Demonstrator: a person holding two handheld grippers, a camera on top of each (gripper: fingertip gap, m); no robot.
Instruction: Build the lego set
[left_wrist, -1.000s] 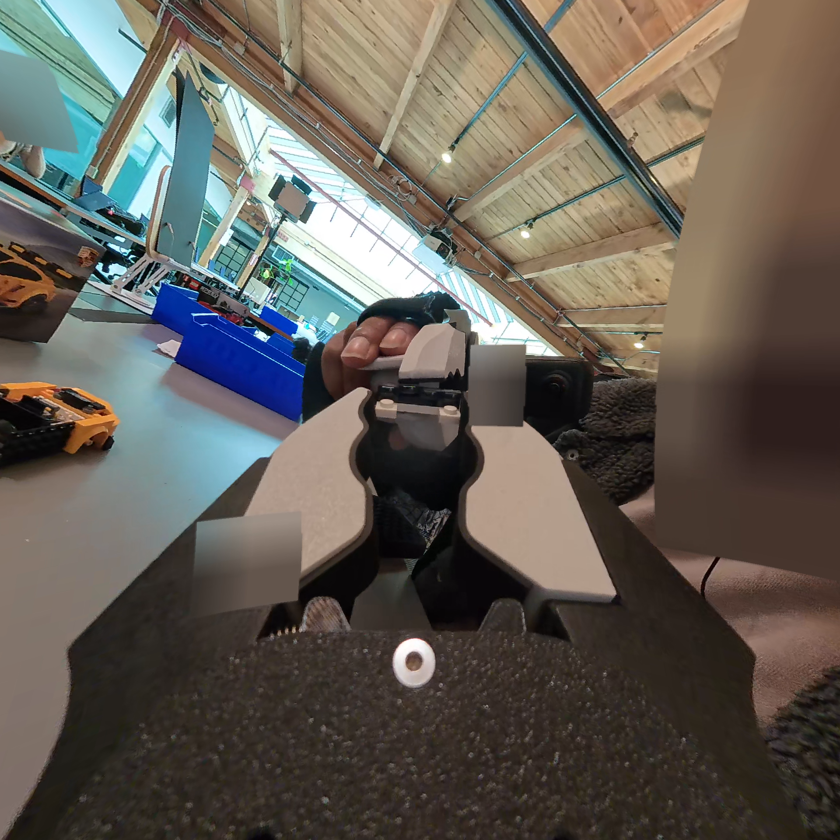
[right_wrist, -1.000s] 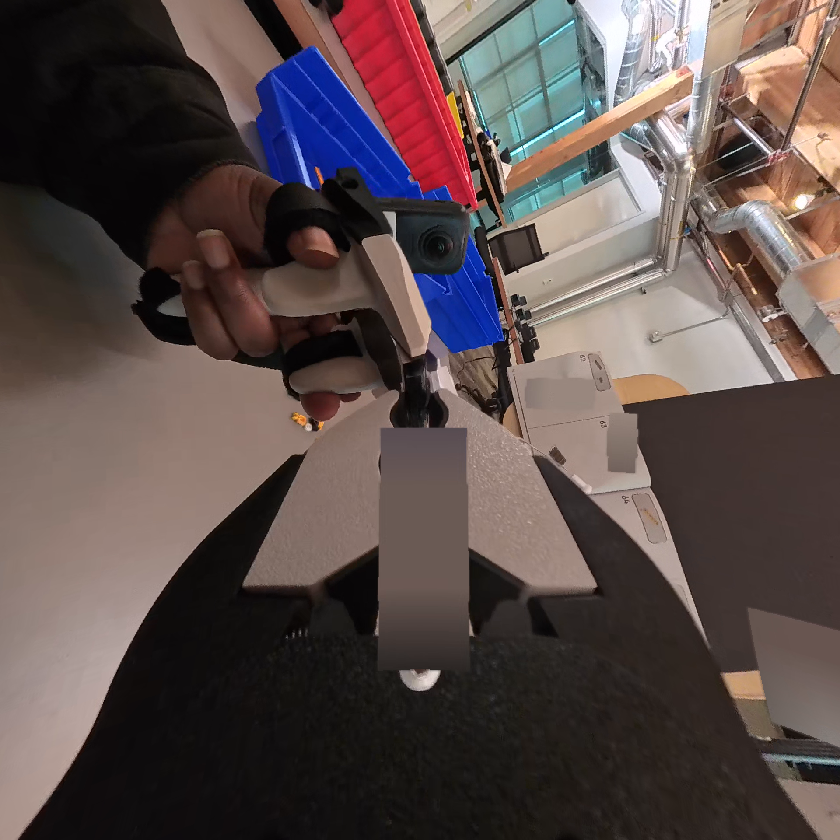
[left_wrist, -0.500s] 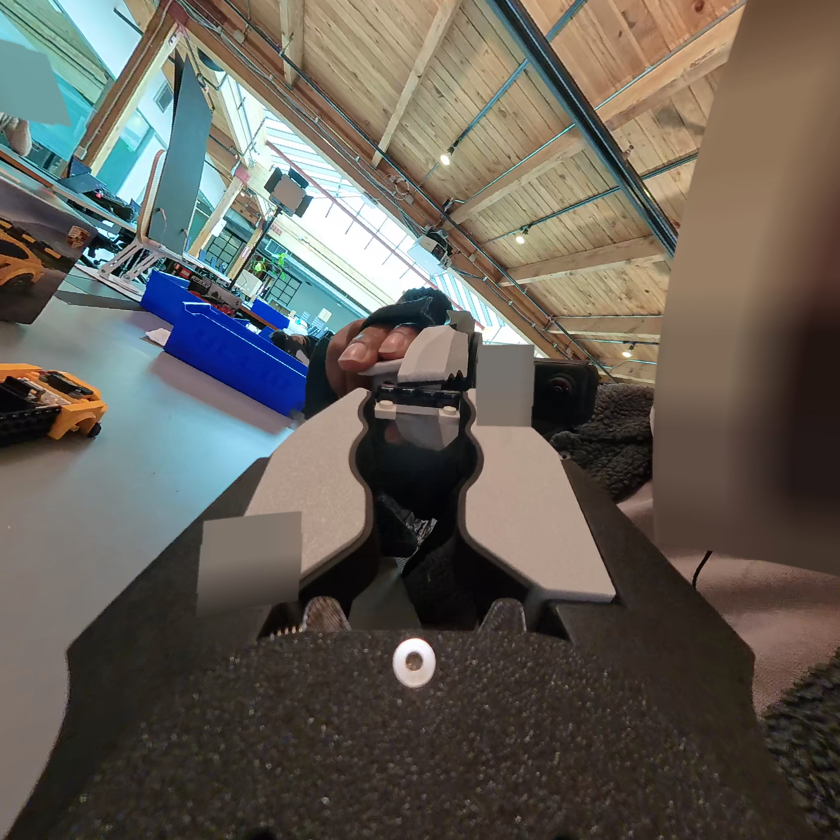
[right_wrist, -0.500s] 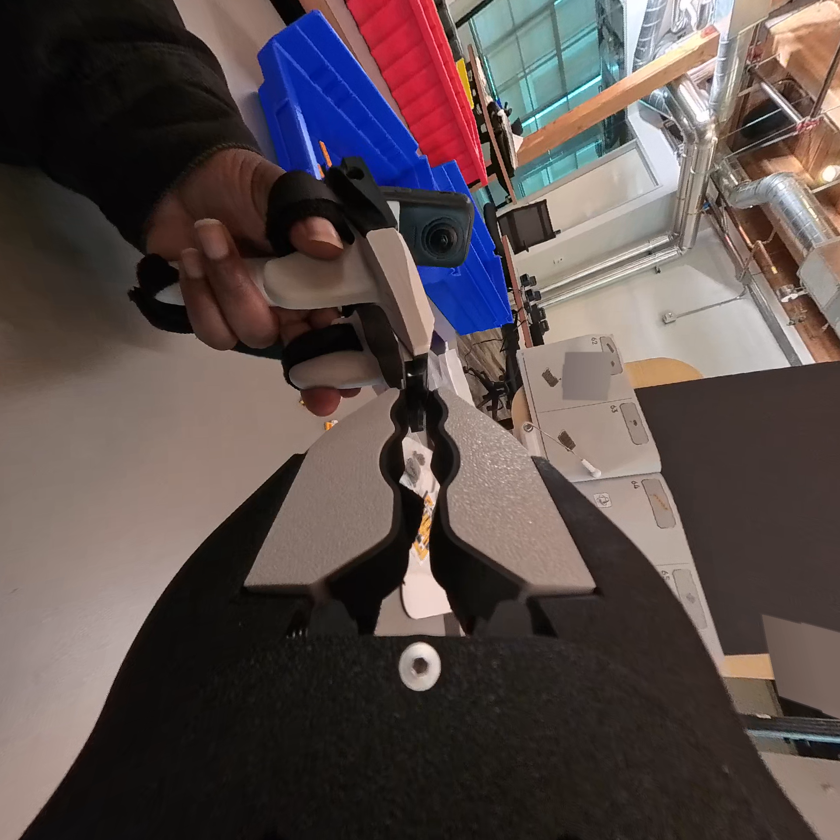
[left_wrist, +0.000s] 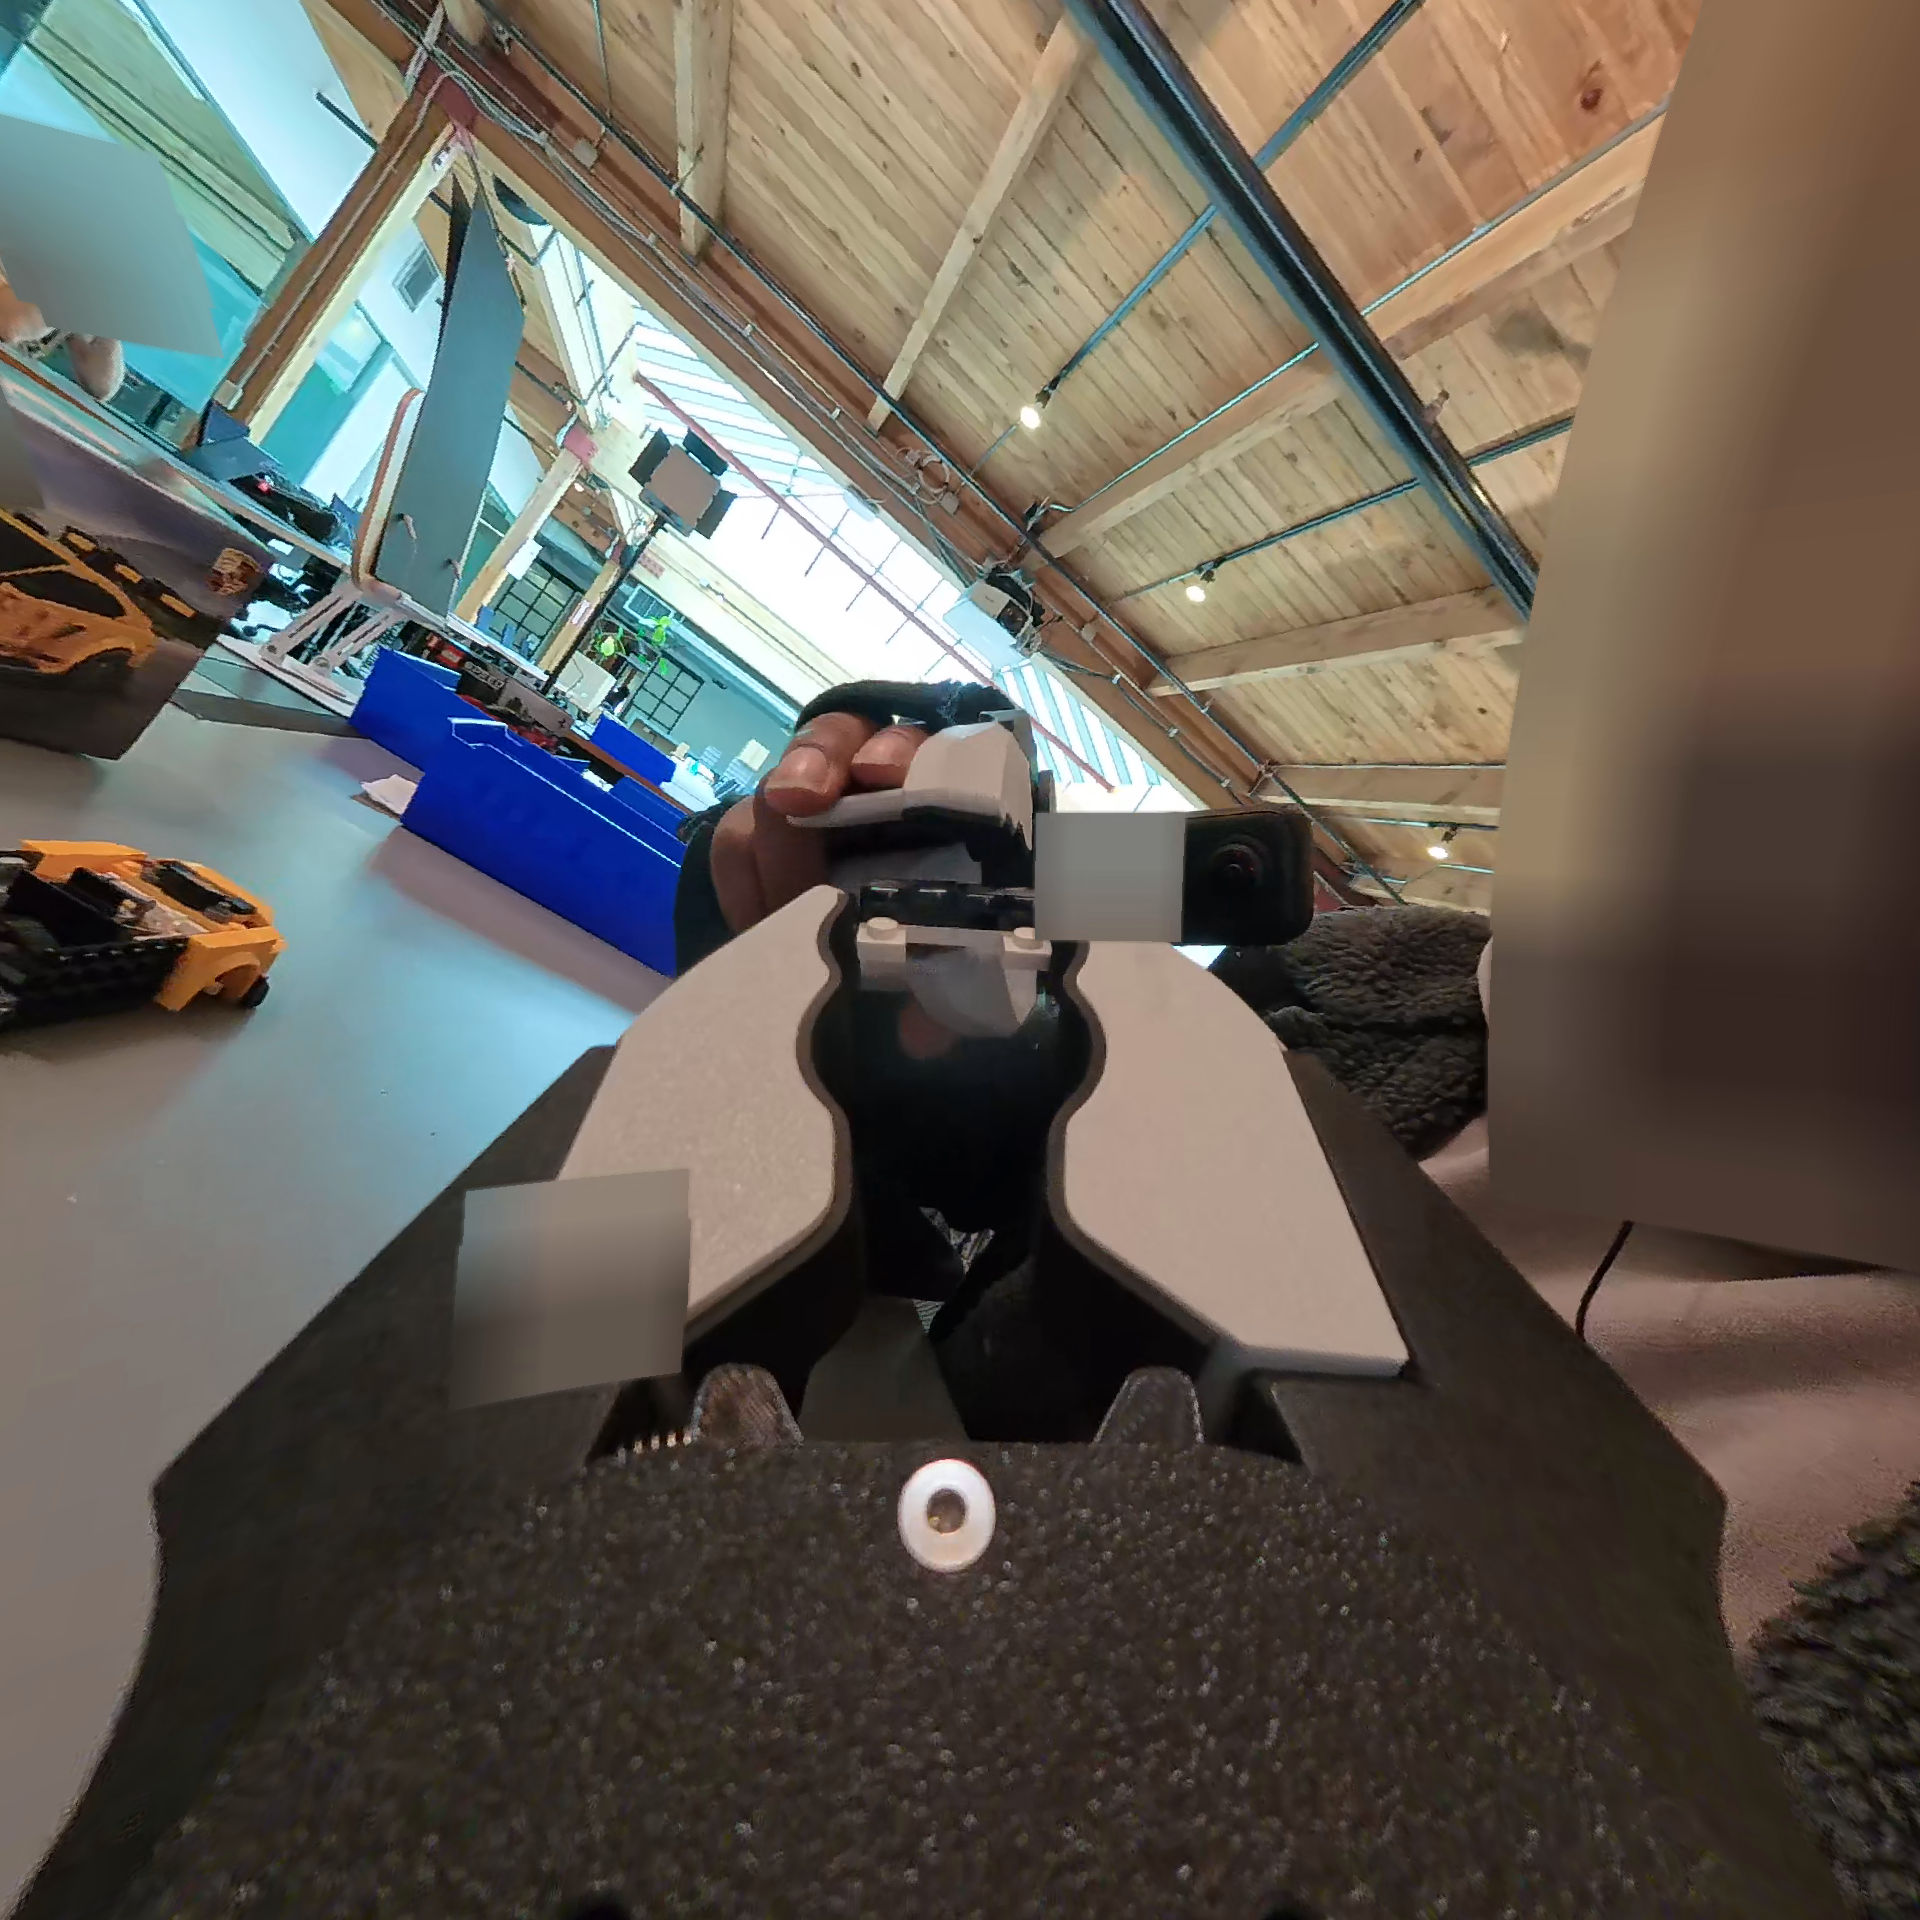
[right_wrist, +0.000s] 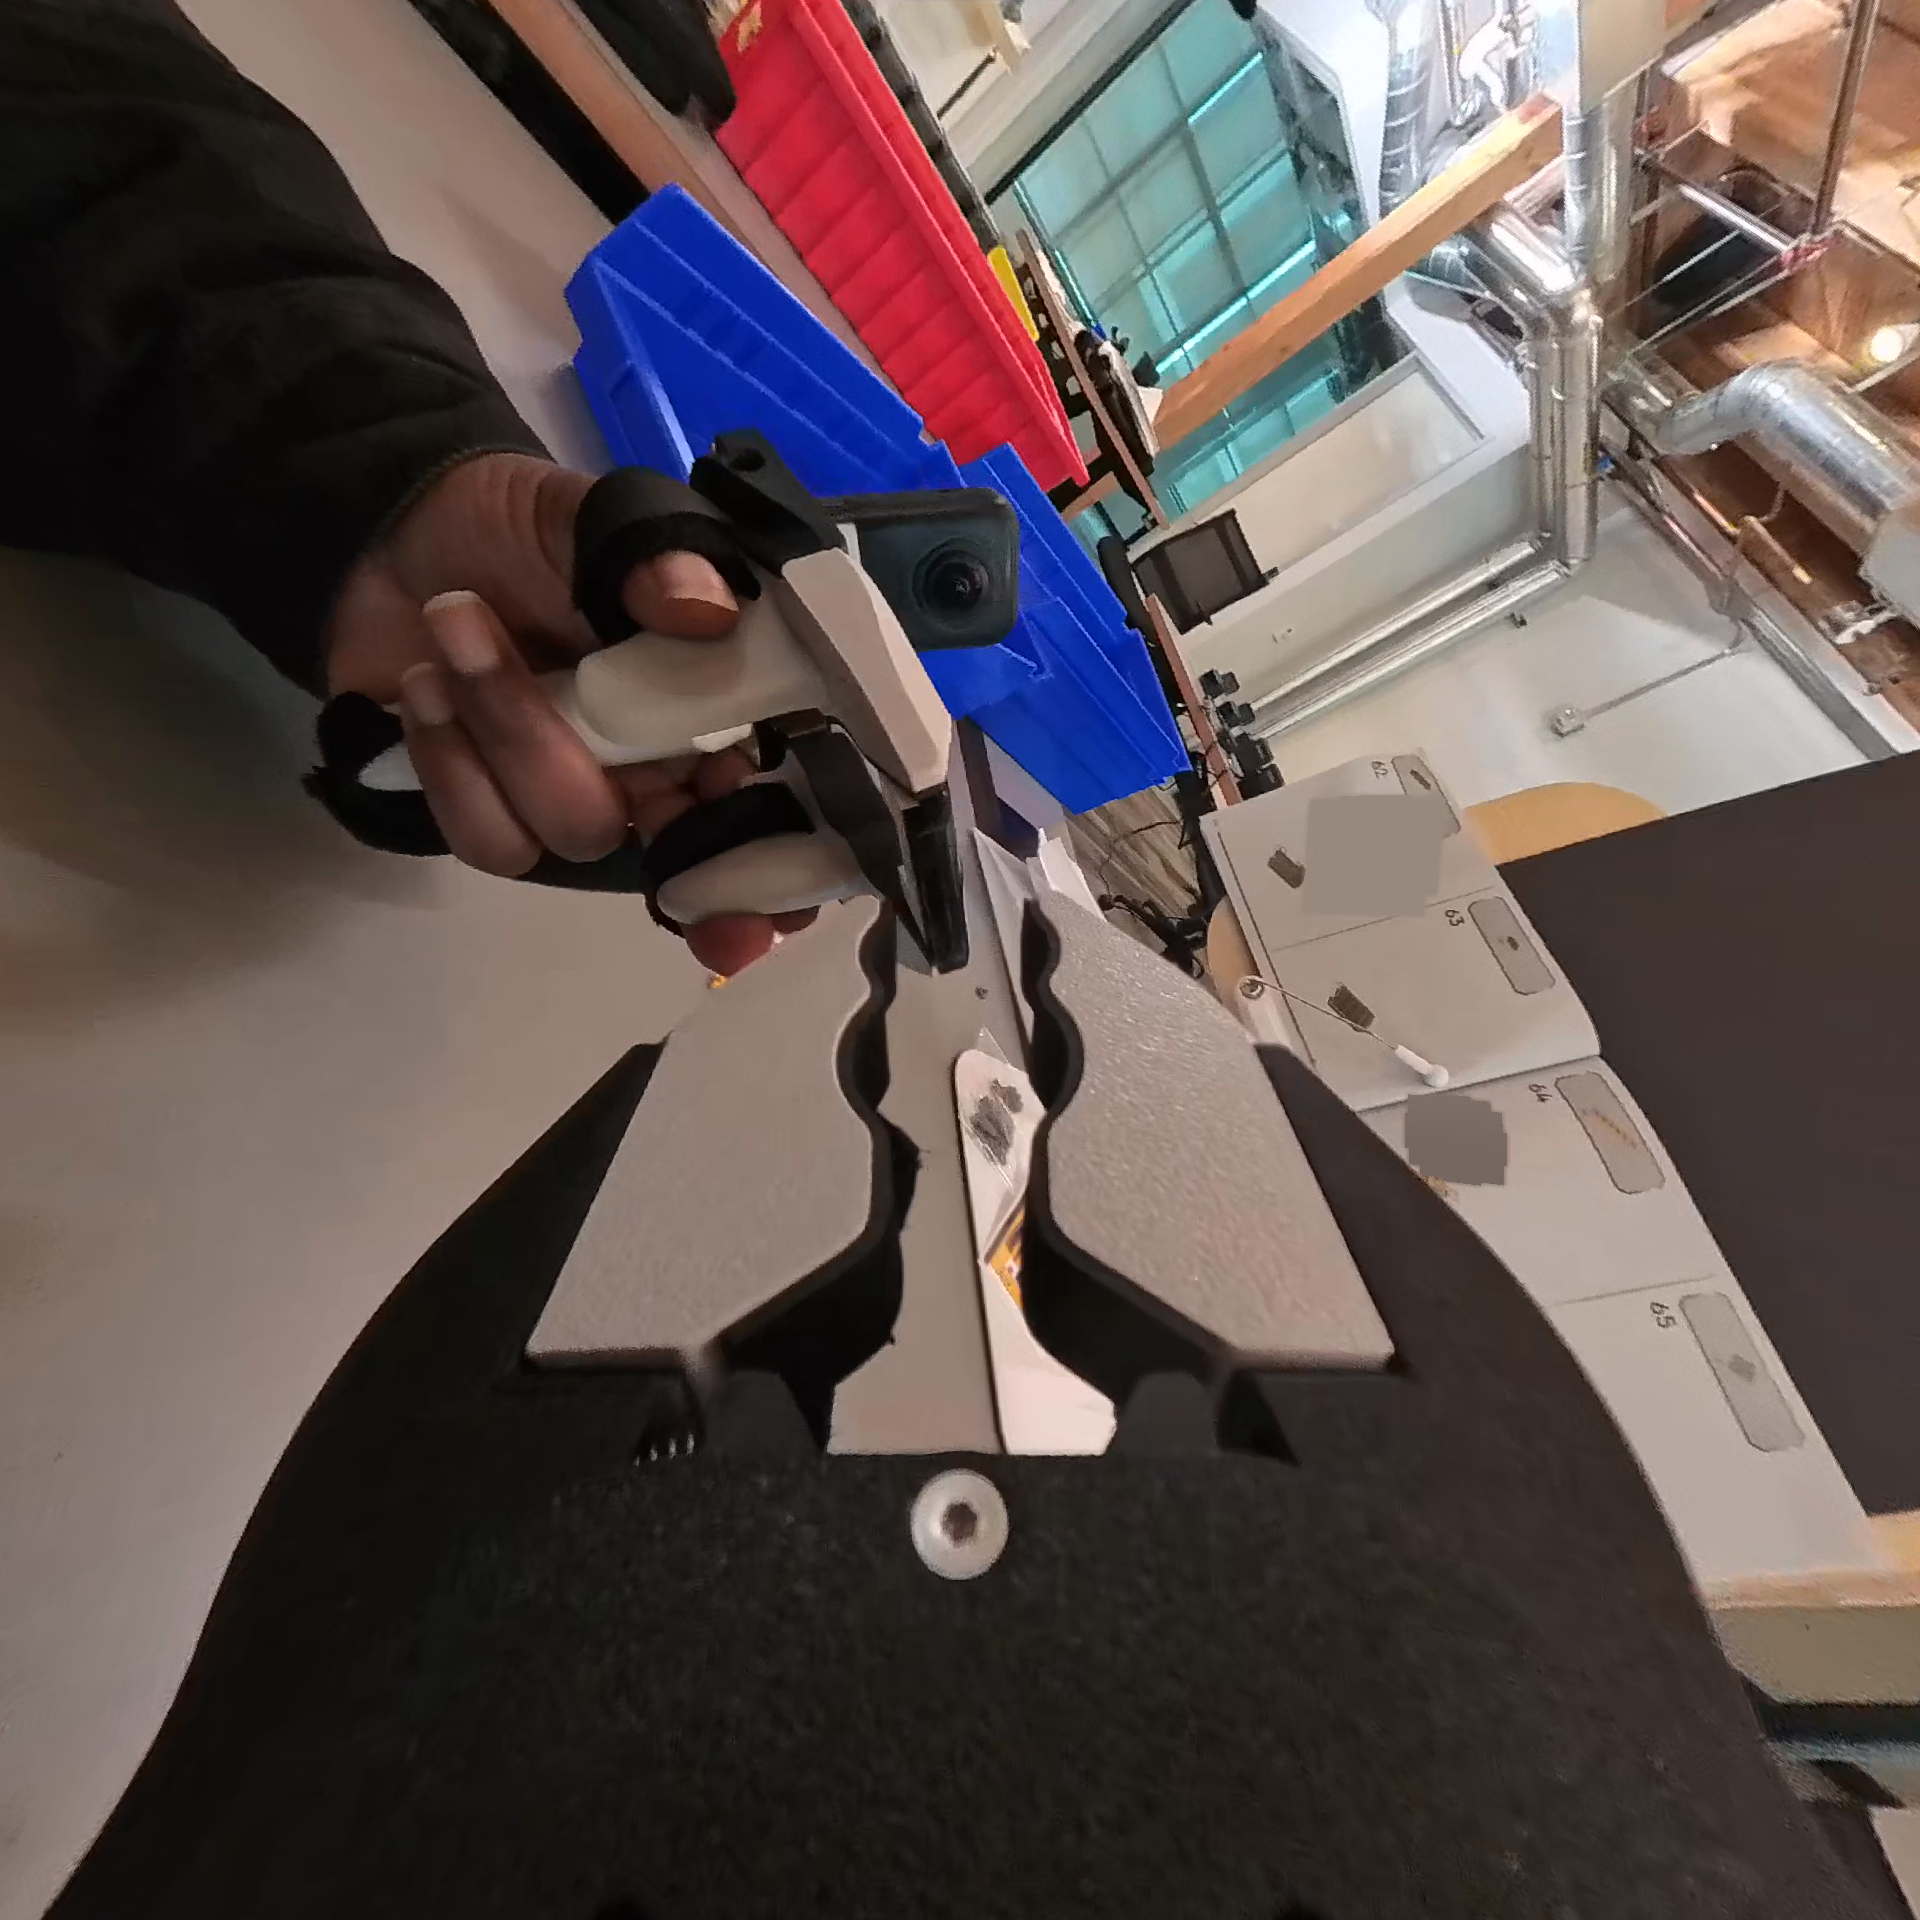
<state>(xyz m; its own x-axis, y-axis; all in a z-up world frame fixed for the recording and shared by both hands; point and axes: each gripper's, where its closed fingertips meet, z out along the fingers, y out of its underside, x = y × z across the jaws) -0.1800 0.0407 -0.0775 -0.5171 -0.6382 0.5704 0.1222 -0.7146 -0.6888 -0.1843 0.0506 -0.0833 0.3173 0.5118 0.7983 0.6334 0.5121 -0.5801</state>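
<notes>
The small black-and-white lego plate assembly (left_wrist: 951, 920), long axis crosswise, sits pinched at the tips of the left gripper (left_wrist: 951, 935), while the right gripper (right_wrist: 956, 971), jaws spread and empty, faces it just beside.

Left gripper (left_wrist: 951, 935) clamped; right gripper (right_wrist: 956, 961) parted

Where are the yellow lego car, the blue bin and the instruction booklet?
yellow lego car (left_wrist: 135, 925): left wrist view, on its side panel.
blue bin (left_wrist: 540, 831): left wrist view, on its front wall.
instruction booklet (right_wrist: 1455, 997): right wrist view, on an open page.
</notes>
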